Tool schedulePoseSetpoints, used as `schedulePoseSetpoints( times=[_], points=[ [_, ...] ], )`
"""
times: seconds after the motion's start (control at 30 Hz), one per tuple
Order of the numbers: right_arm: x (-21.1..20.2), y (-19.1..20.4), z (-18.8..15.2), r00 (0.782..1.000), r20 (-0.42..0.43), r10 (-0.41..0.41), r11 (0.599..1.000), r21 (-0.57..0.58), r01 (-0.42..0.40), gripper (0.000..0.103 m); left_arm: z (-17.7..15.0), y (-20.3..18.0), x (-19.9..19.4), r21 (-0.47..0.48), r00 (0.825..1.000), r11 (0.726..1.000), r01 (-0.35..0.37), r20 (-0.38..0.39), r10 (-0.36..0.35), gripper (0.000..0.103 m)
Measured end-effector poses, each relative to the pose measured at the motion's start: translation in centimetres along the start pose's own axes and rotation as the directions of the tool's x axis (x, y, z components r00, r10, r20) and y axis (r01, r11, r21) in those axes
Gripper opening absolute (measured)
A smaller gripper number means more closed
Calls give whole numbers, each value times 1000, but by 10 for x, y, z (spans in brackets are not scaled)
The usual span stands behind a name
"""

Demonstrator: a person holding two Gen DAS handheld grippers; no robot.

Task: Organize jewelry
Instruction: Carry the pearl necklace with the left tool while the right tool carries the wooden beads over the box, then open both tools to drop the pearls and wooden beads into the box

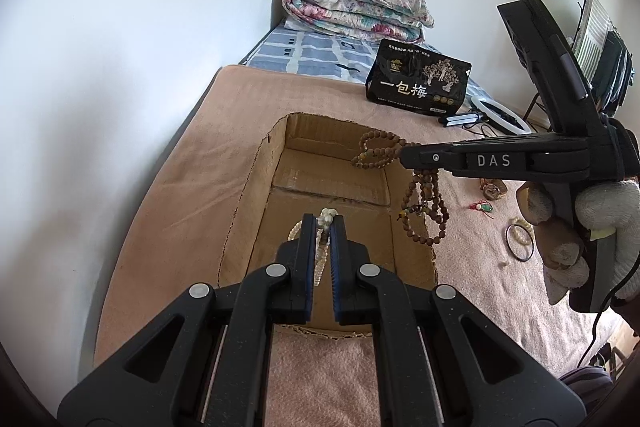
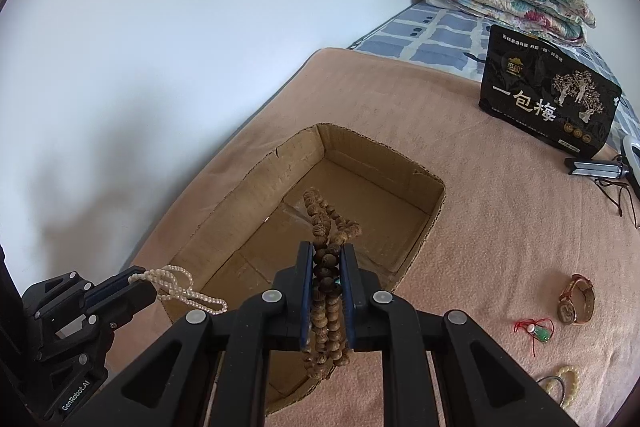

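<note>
on pink blanket (image 2: 480, 227): cardboard box (image 2: 256, 195); left gripper (image 1: 323, 227) jaws clamp pearl strand (image 2: 180, 287), right gripper (image 2: 328, 255) jaws wooden beads (image 2: 326, 267).

Bedroom in a home: a bed (image 2: 500, 195) set against plain white walls (image 2: 200, 27), spread with a pinkish blanket (image 1: 192, 163) over a blue checked sheet (image 1: 316, 53); a folded floral quilt (image 1: 356, 7) lies at the far end, a clothes rack (image 1: 600, 55) at far right

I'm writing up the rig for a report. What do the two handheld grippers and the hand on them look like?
Both the left gripper and right gripper are matte black with silver rivets and blue pads. The right reads "DAS", the left "GenRobot.AI". The right hand wears a grey knit glove; a black cable hangs below it.
</note>
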State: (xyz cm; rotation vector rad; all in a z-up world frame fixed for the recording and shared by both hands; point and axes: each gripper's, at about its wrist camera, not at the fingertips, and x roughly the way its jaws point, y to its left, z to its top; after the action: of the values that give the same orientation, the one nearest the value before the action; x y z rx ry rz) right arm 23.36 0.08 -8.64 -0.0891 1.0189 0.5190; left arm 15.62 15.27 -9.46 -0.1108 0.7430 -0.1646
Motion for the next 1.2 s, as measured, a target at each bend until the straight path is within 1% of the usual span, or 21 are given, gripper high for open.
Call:
schedulePoseSetpoints(
  times=[0.33, 0.37, 0.43, 0.47, 0.5, 0.53, 0.57, 0.6, 0.63, 0.67, 0.7, 0.77, 0.83, 1.07, 1.2],
  points=[
    [24, 0, -2, 999, -33, 15, 1000, 5, -15, 12, -9, 4, 16, -5, 999, 1000, -1, -35, 1, 4],
    [25, 0, -2, 999, -33, 16, 1000, 3, -16, 16, -9, 4, 17, -6, 999, 1000, -1, -38, 1, 4],
    [26, 1, -2, 1000, -29, 11, 1000, -2, -11, 20, -10, 5, 17, -4, 999, 1000, -5, -43, 5, 4],
    [25, 1, -1, 1000, -22, 10, 1000, -4, -10, 31, -9, 3, 18, -1, 999, 1000, -5, -44, 5, 4],
    [24, 1, -1, 1000, -15, 7, 1000, -4, -7, 36, -9, 3, 18, 2, 999, 1000, -6, -44, 6, 4],
    [22, 1, -1, 1000, -8, 4, 1000, -3, -4, 46, -9, 2, 19, 3, 999, 1000, -14, -47, 14, 5],
    [20, 1, -1, 1000, -1, 3, 1000, -2, -3, 56, -9, 2, 19, 2, 998, 1000, -26, -51, 26, 16],
    [18, 0, -1, 1000, 8, 2, 1000, -2, -2, 61, -10, 2, 20, -1, 998, 999, -36, -53, 36, 28],
    [16, 0, -1, 1000, 17, -4, 1000, -3, 4, 70, -10, 2, 19, -6, 998, 999, -43, -45, 43, 52],
    [13, 0, -1, 1000, 26, -13, 1000, -4, 13, 76, -11, 2, 17, -13, 998, 999, -49, -28, 48, 61],
    [11, -1, -2, 999, 35, -19, 1000, -6, 19, 77, -11, 2, 15, -18, 998, 998, -52, -19, 51, 61],
    [8, -2, -3, 998, 48, -33, 999, -4, 33, 85, -12, 2, 14, -22, 998, 998, -51, -25, 51, 61],
    [4, -4, -4, 997, 60, -43, 999, 5, 43, 89, -13, 1, 12, -18, 998, 998, -54, -25, 54, 61],
    [-10, -16, -11, 993, 84, -82, 997, 23, 80, 92, -13, -8, 5, 13, 998, 998, -65, -11, 65, 61],
    [-23, -22, -16, 989, 101, -107, 994, 17, 105, 93, -12, -17, 0, 27, 998, 998, -57, 2, 57, 61]
  ],
)
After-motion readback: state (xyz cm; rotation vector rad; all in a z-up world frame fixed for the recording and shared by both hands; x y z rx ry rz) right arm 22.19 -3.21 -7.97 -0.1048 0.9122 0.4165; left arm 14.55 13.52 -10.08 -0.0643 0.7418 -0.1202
